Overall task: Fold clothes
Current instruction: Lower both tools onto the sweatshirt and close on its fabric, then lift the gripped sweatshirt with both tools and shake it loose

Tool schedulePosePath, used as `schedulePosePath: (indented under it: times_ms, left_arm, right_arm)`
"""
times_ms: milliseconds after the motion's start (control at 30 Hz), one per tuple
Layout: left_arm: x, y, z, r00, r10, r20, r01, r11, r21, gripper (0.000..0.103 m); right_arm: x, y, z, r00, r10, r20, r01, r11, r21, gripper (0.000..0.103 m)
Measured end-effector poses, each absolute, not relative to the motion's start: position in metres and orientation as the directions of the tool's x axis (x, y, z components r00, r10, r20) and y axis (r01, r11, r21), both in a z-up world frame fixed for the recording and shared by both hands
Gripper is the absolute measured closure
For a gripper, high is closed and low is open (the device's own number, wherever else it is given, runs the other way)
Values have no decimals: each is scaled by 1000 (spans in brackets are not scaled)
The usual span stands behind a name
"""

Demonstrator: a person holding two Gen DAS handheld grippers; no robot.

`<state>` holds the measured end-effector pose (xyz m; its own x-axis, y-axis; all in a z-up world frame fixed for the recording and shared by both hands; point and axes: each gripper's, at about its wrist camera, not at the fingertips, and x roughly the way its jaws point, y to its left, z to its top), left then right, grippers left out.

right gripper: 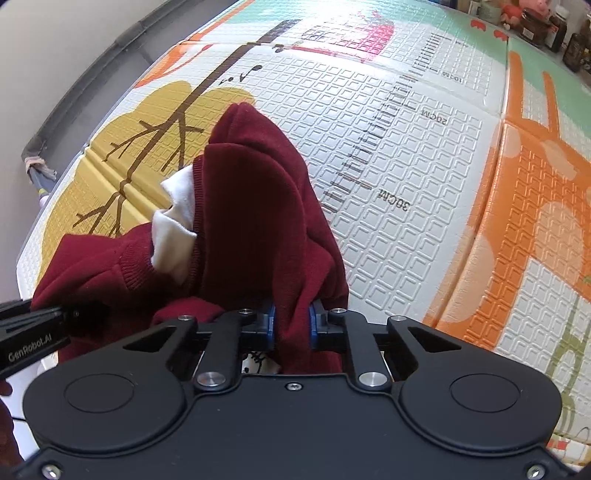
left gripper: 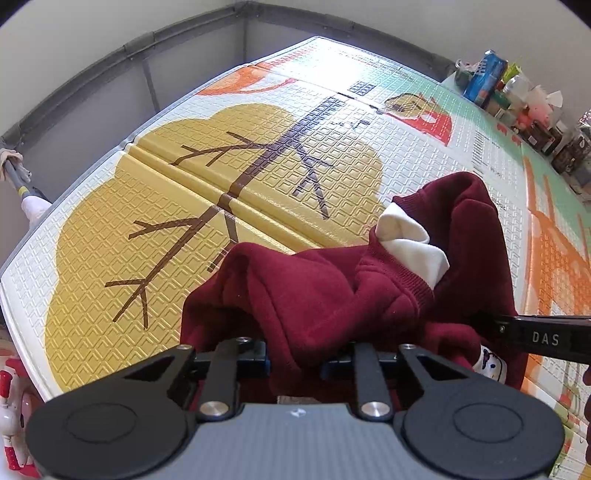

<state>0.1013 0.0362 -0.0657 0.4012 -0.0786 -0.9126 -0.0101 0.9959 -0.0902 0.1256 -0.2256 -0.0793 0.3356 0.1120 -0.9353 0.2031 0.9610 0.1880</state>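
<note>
A dark red sweater point(left gripper: 332, 295) with a white collar piece point(left gripper: 410, 240) lies bunched on the patterned play mat point(left gripper: 221, 166). In the left wrist view my left gripper point(left gripper: 295, 360) is shut on a fold of the red cloth near the bottom edge. My right gripper point(left gripper: 535, 338) reaches into the sweater from the right. In the right wrist view the sweater point(right gripper: 251, 206) rises in a peak above the mat point(right gripper: 406, 147), its white collar piece point(right gripper: 173, 229) at the left. My right gripper point(right gripper: 291, 326) pinches red cloth between its blue pads point(right gripper: 271, 325). My left gripper point(right gripper: 37, 325) enters from the left.
Bottles, jars and packets point(left gripper: 517, 99) line the mat's far right edge, also in the right wrist view as jars point(right gripper: 546, 22). A grey padded rail point(left gripper: 110, 70) borders the far left side. A red-and-white toy point(left gripper: 11, 406) sits at the near left.
</note>
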Motion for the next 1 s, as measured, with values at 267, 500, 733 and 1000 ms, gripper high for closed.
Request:
schedulePosePath:
  times_ms: [267,500,733,1000]
  left_arm:
    - [92,7,-65,375,-117,-920,84,992,-92,80]
    - [80,-34,-65,338,-168,-926,214,972,-98,80]
    - [64,-75,-65,294,-220,-930,339,934,-114,80]
    - [45,-116,-64,251,-261,-932,443,887,-129,80]
  right_arm:
    - [93,-251,-70,317,82,-945,250,954,166,90]
    - [45,-283,-66,307,46,-951,321,935,149,90]
    - [-5,-314,-63,296,-1,-955,396,910,122,90]
    - [-47,-339,-57,290,-60,-955,462,883,84,90]
